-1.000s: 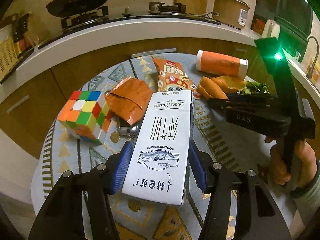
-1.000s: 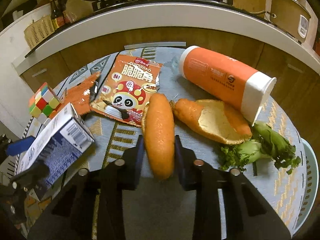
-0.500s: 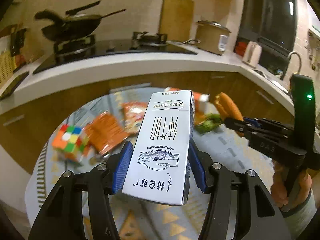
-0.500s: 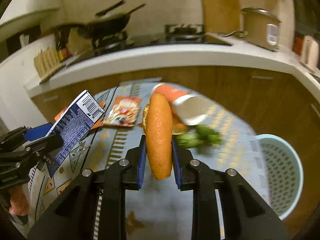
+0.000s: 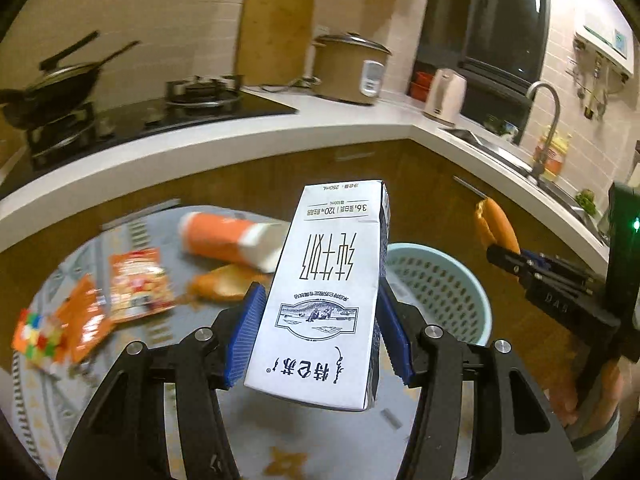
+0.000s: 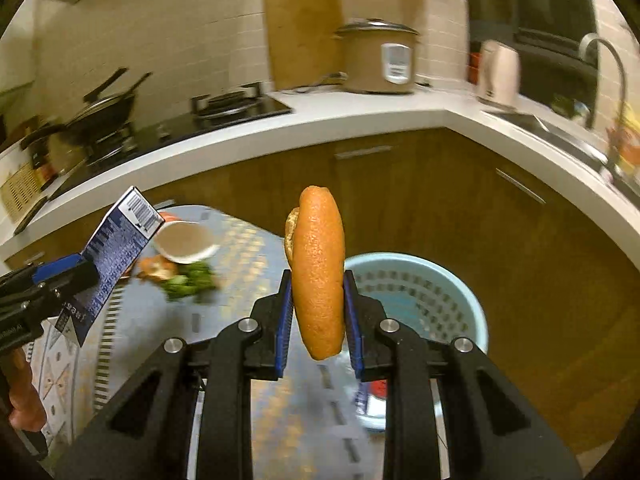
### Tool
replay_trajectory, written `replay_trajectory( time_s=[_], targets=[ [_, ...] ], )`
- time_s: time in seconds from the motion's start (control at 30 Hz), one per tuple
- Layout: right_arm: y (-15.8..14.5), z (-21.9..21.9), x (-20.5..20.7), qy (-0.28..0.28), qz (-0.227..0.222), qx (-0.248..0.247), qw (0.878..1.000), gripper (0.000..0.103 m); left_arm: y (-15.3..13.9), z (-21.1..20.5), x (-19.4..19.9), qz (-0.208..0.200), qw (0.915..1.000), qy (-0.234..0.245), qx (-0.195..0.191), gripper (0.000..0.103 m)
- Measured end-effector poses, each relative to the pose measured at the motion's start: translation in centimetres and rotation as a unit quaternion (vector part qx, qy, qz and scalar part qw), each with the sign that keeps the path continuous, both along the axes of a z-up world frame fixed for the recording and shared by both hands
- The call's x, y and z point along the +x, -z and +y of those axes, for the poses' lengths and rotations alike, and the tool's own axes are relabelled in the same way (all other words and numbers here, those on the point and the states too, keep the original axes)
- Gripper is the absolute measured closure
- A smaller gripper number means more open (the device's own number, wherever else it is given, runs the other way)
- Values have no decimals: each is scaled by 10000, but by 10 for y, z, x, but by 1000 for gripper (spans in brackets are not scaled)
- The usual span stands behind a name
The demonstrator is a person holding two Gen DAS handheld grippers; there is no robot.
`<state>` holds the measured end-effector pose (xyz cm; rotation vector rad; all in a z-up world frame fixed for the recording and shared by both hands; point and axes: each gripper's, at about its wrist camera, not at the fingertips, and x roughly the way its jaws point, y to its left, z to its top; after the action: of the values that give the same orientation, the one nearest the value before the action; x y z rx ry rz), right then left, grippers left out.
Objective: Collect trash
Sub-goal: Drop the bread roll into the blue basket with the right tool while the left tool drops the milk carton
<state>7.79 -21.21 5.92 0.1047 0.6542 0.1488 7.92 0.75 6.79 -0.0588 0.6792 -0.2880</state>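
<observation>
The left tool (image 5: 318, 338) squeezes a white milk box (image 5: 326, 292), held up in the air above the bench (image 5: 280, 432). The right tool (image 6: 319, 322) pinches an orange peel (image 6: 319, 272), lifted up near the blue basket (image 6: 460, 300). A snack bag (image 5: 138, 284) lies on the bench.

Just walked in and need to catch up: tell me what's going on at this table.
A person is clearing trash with a handheld gripper in each hand. The left gripper is clamped on a white milk carton, and the right gripper is clamped on a piece of orange peel. Both are held up in the air near the light blue basket beside the table. A snack bag, an orange cup, more peel and a Rubik's cube lie on the table.
</observation>
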Motion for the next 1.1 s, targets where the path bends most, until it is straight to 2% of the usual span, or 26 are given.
replay_trajectory(
  time_s=[0.13,0.33,0.6,0.77,0.9,0.93,1.0,1.1],
  targets=[
    [19,-31,5,278,210,86,9994,82,11,-38,21,273,9987,411,-103,49],
    [54,-61,17,513,654,266,9962,82,37,-87,45,570,9954,767,-7,49],
    [106,-88,32,837,1364,647,9850,82,71,-131,70,971,9907,946,64,49],
    [131,-93,40,943,1693,679,9787,81,85,-144,79,1188,9883,956,-66,49],
    [139,-97,44,1020,1832,737,9750,79,96,-156,83,1318,9863,990,-31,48],
    [140,-98,45,1038,1849,738,9745,78,97,-157,83,1328,9862,988,-37,47],
    [142,-100,48,1068,1879,774,9733,76,98,-157,83,1361,9855,1005,-117,35],
    [140,-103,46,1125,1834,782,9735,62,95,-154,81,1277,9866,997,-169,31]
  ],
)
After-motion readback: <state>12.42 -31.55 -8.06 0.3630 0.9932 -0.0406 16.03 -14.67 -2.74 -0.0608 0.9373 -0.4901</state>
